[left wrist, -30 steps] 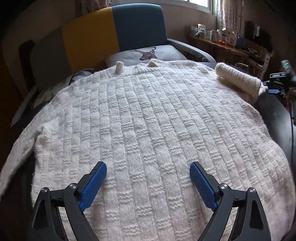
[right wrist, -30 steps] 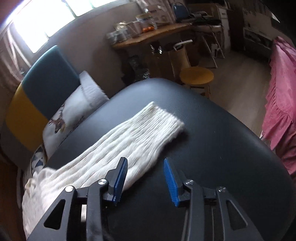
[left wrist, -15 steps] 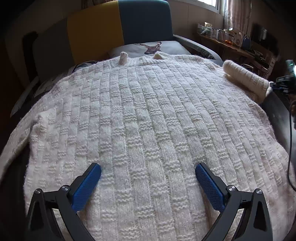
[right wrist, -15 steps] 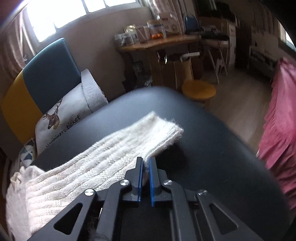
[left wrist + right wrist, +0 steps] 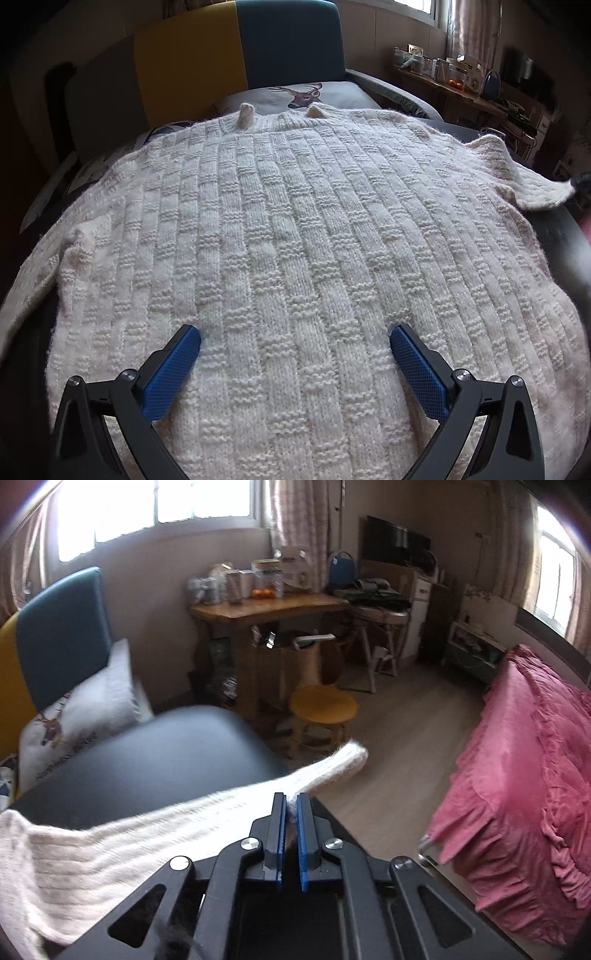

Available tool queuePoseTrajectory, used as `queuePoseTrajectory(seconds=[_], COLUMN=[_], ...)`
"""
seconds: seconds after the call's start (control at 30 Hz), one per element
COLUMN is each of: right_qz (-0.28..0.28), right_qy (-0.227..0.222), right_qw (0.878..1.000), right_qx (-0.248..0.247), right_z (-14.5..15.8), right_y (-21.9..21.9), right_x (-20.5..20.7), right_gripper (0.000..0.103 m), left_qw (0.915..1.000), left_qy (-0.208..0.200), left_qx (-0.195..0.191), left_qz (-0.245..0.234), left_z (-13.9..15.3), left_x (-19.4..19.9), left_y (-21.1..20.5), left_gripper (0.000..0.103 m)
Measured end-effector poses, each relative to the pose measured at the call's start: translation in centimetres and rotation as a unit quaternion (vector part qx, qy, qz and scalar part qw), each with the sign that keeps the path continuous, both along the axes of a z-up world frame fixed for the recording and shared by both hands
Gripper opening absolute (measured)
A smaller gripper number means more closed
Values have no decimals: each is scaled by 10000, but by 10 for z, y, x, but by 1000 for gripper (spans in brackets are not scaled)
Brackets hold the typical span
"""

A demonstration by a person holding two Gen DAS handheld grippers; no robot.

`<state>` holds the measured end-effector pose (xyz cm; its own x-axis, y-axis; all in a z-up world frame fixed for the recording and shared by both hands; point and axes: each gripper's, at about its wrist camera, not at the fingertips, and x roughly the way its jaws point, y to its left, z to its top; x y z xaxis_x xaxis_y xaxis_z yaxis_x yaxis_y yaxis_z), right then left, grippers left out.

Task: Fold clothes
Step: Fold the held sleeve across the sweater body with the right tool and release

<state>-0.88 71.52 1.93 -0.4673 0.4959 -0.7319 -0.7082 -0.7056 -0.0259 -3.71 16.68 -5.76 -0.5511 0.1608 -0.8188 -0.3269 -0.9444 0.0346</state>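
A cream knitted sweater (image 5: 295, 236) lies spread flat over a black padded surface, neck toward the far end. My left gripper (image 5: 295, 338) hovers open over its lower middle, blue pads wide apart, nothing between them. The sweater's right sleeve (image 5: 155, 834) is lifted off the black surface (image 5: 159, 753) and stretches to my right gripper (image 5: 291, 803), which is shut on the sleeve near its cuff (image 5: 347, 757). In the left wrist view that raised sleeve (image 5: 528, 184) runs off at the right edge.
A deer-print pillow (image 5: 295, 96) and a yellow-and-teal headboard (image 5: 236, 55) stand behind the sweater. To the right are a round wooden stool (image 5: 323, 705), a cluttered wooden desk (image 5: 269, 605) and a bed with a pink cover (image 5: 524, 775).
My right gripper shut on the sleeve near the cuff and lifted it off the black surface, outward to the right. My left gripper stayed open, shifting slightly over the sweater.
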Motion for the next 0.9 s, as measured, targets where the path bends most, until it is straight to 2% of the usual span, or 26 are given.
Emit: queuePoseTrajectory(seconds=[0.07,0.17,0.2,0.23,0.3,0.33,0.4,0.47,0.53,0.63,0.7,0.77,0.9], right_qz=[-132,-247,-255,-259,-359,-379,212,942,1772,3215,3761,4242,4713], right_qy=[-174,-515,-463,-489,-437,-203,188,520,815,978,669,328,-231], right_qw=[9997,9971,9975,9974,9977,9986,9991,9936,9796,9350,9155,8965,8645], right_qx=[-84,-496,-465,-451,-376,-314,-316,-340,-478,-1136,-1265,-1232,-1735], right_z=[-13,-39,-38,-33,-20,-8,12,29,44,52,48,39,8], right_y=[8,15,14,12,4,-6,-37,-70,-104,-161,-195,-227,-251], right_x=[4,6,7,8,14,20,21,20,15,-9,-28,-45,-64], right_gripper=[4,8,11,21,22,23,23,23,22,14,10,6,5], left_qw=[10000,10000,10000,10000,10000,9998,9981,9951,9906,9847,9830,9829,9825], left_qy=[7,-8,-21,-36,-84,-66,111,352,601,658,564,486,329], left_qx=[-6,-2,8,6,36,157,514,660,644,456,413,353,234], left_qz=[2,2,4,8,-40,-106,-325,-649,-1048,-1545,-1698,-1738,-1818], left_z=[-1,-1,0,0,6,11,26,39,49,47,41,35,22], left_x=[0,-1,-1,-2,-2,-2,3,9,16,20,22,24,28], left_y=[1,1,1,1,5,7,19,42,72,119,135,139,148], left_gripper=[103,103,103,103,103,102,101,101,101,101,101,95,91])
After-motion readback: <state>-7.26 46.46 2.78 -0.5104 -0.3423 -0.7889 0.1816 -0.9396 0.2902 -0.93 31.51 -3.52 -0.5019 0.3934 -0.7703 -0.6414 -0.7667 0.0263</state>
